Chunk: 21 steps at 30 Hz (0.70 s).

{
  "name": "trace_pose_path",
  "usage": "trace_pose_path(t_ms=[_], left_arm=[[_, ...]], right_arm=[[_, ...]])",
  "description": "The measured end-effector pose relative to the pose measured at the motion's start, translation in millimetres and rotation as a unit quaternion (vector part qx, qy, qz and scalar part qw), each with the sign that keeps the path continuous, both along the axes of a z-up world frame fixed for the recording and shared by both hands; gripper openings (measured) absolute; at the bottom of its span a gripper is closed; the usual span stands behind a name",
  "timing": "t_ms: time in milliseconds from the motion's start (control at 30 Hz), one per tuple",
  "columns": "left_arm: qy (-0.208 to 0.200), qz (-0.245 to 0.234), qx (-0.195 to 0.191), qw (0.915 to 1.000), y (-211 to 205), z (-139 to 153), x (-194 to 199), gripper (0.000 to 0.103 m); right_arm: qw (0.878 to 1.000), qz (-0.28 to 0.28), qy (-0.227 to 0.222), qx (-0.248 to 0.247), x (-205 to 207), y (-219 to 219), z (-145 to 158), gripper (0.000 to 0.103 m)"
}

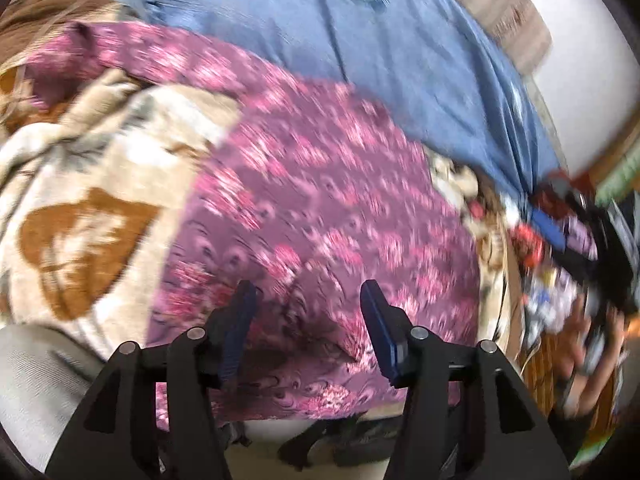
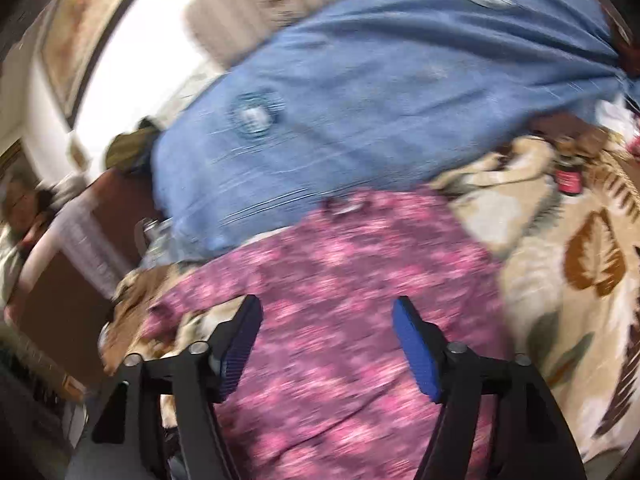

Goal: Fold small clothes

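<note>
Bed with leaf-patterned blanket (image 1: 80, 184) and blue cloth (image 2: 360, 92): pink floral garment (image 1: 312, 208) lies spread, folding seemingly unfinished; left gripper (image 1: 306, 300) and right gripper (image 2: 326, 312) hover above, jaws apart, empty.

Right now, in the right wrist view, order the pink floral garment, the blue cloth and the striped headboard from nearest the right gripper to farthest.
From the right gripper:
1. Pink floral garment, directly under the open jaws.
2. Blue cloth, beyond it, across the middle.
3. Striped headboard, at the top left, behind the blue cloth.
</note>
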<state>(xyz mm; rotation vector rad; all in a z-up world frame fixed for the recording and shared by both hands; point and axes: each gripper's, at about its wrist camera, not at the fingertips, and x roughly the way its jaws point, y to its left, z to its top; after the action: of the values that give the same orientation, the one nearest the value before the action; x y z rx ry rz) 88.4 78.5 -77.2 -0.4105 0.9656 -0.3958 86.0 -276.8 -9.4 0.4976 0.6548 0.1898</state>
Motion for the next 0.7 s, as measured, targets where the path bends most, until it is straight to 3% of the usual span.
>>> trace_pose_path(t_ms=[133, 200, 267, 300, 433, 600, 700], left_arm=[[0.001, 0.068, -0.039, 0.9969, 40.5, 3.2, 8.7, 0.056], [0.017, 0.11, -0.074, 0.9911, 70.0, -1.2, 19.5, 0.057], [0.028, 0.166, -0.114, 0.9791, 108.3, -8.7, 33.7, 0.058], [0.035, 0.208, -0.13, 0.9689, 132.4, -14.3, 44.0, 0.058], [0.031, 0.292, -0.182, 0.9384, 195.1, -30.0, 81.0, 0.058], [0.03, 0.335, -0.23, 0.9132, 231.9, -44.4, 123.9, 0.059], [0.04, 0.365, -0.231, 0.9009, 241.6, -53.3, 143.4, 0.059]], right_arm=[[0.997, 0.068, -0.014, 0.016, 0.2, 56.7, 10.6, 0.076], [0.995, 0.098, -0.014, 0.014, 6.7, 81.6, 11.5, 0.076], [0.991, 0.129, -0.002, 0.026, 18.2, 102.4, 8.2, 0.076], [0.989, 0.142, 0.008, 0.032, 26.8, 112.5, 4.7, 0.076], [0.987, 0.158, 0.031, 0.015, 54.1, 147.0, -10.9, 0.076], [0.985, 0.162, 0.053, 0.016, 77.8, 169.8, -34.7, 0.075], [0.984, 0.163, 0.068, 0.02, 91.4, 176.0, -49.1, 0.075]])
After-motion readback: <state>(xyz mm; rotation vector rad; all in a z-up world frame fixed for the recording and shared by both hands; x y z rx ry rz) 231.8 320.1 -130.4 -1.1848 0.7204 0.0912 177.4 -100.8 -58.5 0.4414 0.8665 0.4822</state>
